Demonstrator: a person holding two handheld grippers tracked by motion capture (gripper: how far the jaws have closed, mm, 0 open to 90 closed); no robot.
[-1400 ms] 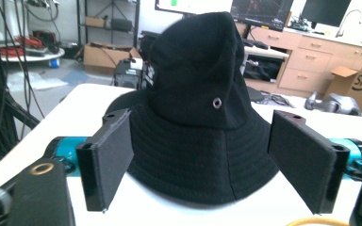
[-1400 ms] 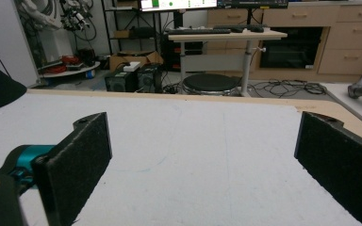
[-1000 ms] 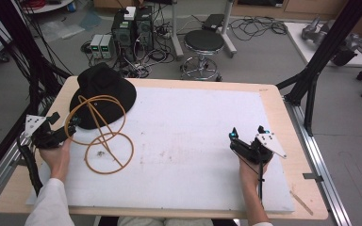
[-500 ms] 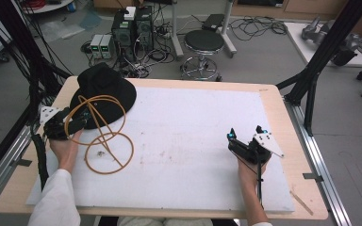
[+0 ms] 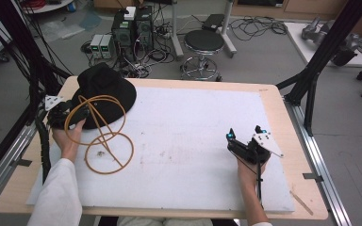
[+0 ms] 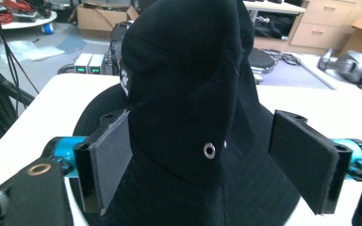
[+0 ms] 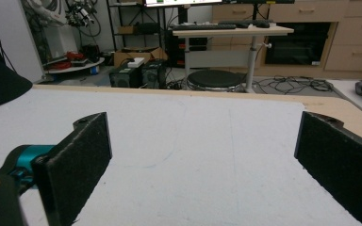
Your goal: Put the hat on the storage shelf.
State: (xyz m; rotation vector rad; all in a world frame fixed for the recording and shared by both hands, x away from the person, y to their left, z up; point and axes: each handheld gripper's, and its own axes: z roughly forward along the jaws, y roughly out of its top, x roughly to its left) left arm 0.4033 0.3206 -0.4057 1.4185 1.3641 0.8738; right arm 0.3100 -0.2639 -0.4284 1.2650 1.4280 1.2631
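Far left of the table (image 5: pixel 264 99): left gripper (image 5: pixel 63 113) now up against the hat (image 5: pixel 104 89), moved up from the near-left edge over the last second. Jaws spread wide, one pad on each side of the crown, hat (image 6: pixel 188 94) between them but not pinched yet; left pad looks to touch the fabric, right pad stands clear of it. Hat sits at the far-left corner of the white mat (image 5: pixel 193 141), brim flat. Tan hoop (image 5: pixel 104 134), twisted into loops, lies half over the brim and half on the mat, just beside the left hand (image 5: pixel 68 139); cannot tell if it touches the gripper.

Meaning: approach looks done, crown lined up for a pinch. Next likely a squeeze on the crown. Risk: soft fabric folding or slipping, hoop snagging on lift.

Middle: bare mat, nothing to note.

Right: right gripper (image 5: pixel 245 139) parked near the right edge of the mat, barely shifted. Jaws released and wide, holding nothing. Well apart from the hat; no part in the grab so far.
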